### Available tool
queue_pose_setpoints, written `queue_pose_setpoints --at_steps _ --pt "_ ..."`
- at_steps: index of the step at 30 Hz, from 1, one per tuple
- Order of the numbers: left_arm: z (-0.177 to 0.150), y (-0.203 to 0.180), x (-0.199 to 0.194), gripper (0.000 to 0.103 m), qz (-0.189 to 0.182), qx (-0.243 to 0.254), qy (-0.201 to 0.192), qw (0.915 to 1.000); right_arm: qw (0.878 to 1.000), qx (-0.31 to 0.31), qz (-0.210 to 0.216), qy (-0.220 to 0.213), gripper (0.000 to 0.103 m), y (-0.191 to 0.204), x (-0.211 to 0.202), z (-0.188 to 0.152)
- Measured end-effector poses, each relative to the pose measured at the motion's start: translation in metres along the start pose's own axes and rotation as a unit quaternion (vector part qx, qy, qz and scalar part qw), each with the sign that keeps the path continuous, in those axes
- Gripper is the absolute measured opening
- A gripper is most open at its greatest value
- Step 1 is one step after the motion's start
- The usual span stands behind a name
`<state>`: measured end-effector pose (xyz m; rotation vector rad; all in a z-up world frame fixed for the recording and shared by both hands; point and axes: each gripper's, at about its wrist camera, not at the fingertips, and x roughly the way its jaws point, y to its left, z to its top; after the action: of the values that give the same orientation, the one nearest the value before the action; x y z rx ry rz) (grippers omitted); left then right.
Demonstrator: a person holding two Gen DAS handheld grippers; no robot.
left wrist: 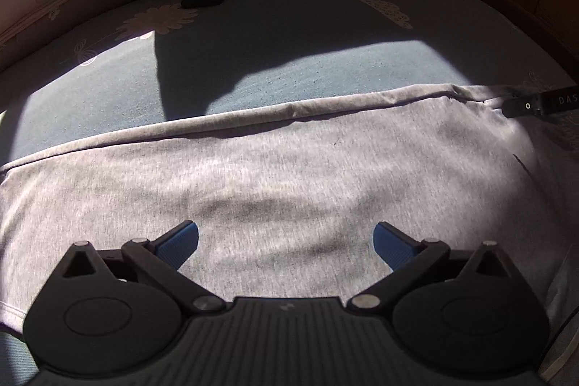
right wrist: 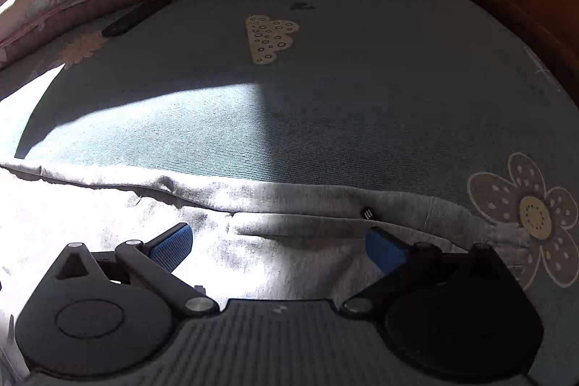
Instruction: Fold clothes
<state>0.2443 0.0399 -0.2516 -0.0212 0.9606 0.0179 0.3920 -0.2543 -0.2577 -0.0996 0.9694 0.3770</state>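
Both the left tongs [left wrist: 286, 237] and right tongs [right wrist: 278, 241] hang released, gripping nothing, over the grey garment [left wrist: 289, 176] spread across the lower frame on the blue bed [left wrist: 307, 35].

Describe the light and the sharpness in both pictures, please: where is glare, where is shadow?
Left wrist view: sun falls on the grey garment, slightly motion-smeared; a dark shadow crosses the blue bedsheet. Right wrist view: the garment's left part is blown out white, its right part shaded; fisheye bends the bed's edges in both.
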Motion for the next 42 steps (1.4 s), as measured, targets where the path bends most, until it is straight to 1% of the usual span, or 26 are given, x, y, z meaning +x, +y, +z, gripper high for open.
queue_pose_setpoints --at_steps 2,4,6,8,11,13,16,17,20,23,25,26,27,29,31,32,35,38,41,42 --pt "0.008 0.003 0.008 0.102 -0.015 0.007 0.001 0.9999 1.000 0.006 0.015 0.006 0.103 0.006 -0.012 -0.010" --pt "0.012 0.007 0.023 0.102 -0.033 0.009 0.014 0.9993 0.999 0.010 0.026 0.017 0.103 0.013 -0.017 -0.020" --pt "0.013 0.013 0.037 0.102 -0.037 -0.002 0.028 0.9989 0.999 0.005 0.025 0.020 0.103 0.019 -0.016 -0.030" --pt "0.015 0.018 0.045 0.102 -0.034 -0.009 0.027 0.9990 0.999 0.005 0.022 0.031 0.103 0.026 -0.011 -0.036" --pt "0.026 0.031 0.052 0.102 -0.034 -0.025 0.018 0.9989 0.999 0.015 0.021 0.036 0.103 0.030 -0.005 -0.039" --pt "0.034 0.043 0.058 0.102 -0.029 -0.045 0.015 0.9985 0.999 0.019 0.018 0.034 0.103 0.032 -0.003 -0.040" --pt "0.047 0.063 0.062 0.102 -0.021 -0.070 0.014 0.9972 0.999 0.018 0.012 0.042 0.103 0.032 0.001 -0.034" --pt "0.050 0.067 0.058 0.102 -0.019 -0.075 0.015 0.9969 0.999 0.017 0.011 0.044 0.103 0.034 0.001 -0.032" --pt "0.049 0.084 0.033 0.102 -0.006 -0.080 0.002 0.9967 0.998 0.012 0.026 0.050 0.103 0.038 -0.009 -0.025" --pt "0.034 0.115 0.007 0.102 0.050 -0.086 -0.014 0.9949 0.998 -0.009 0.034 0.043 0.103 0.047 -0.024 -0.020" --pt "0.020 0.144 -0.003 0.102 0.100 -0.098 -0.029 0.9898 0.998 -0.021 0.037 0.037 0.103 0.054 -0.031 -0.018" --pt "0.014 0.159 -0.007 0.102 0.114 -0.111 -0.042 0.9864 0.998 -0.023 0.038 0.036 0.103 0.056 -0.032 -0.017" --pt "0.008 0.179 -0.010 0.102 0.126 -0.127 -0.054 0.9824 0.998 -0.022 0.041 0.035 0.103 0.060 -0.031 -0.016" --pt "-0.001 0.212 -0.009 0.102 0.160 -0.170 -0.052 0.9711 0.998 -0.019 0.047 0.034 0.103 0.066 -0.029 -0.014" --pt "-0.006 0.241 -0.004 0.102 0.167 -0.208 -0.047 0.9627 0.998 -0.014 0.052 0.033 0.103 0.072 -0.026 -0.013" --pt "-0.009 0.258 -0.001 0.102 0.160 -0.238 -0.043 0.9571 0.998 -0.011 0.055 0.034 0.103 0.074 -0.024 -0.013" --pt "-0.012 0.295 0.010 0.102 0.159 -0.275 -0.035 0.9476 0.997 -0.004 0.060 0.039 0.103 0.080 -0.020 -0.010" --pt "-0.001 0.318 0.017 0.102 0.170 -0.257 -0.033 0.9507 0.997 -0.013 0.063 0.039 0.103 0.087 -0.019 -0.006" --pt "0.009 0.333 0.013 0.102 0.173 -0.257 -0.021 0.9505 0.997 -0.028 0.060 0.035 0.103 0.094 -0.020 -0.002" --pt "0.010 0.333 0.006 0.102 0.169 -0.258 -0.022 0.9510 0.997 -0.031 0.060 0.034 0.103 0.096 -0.020 0.000"
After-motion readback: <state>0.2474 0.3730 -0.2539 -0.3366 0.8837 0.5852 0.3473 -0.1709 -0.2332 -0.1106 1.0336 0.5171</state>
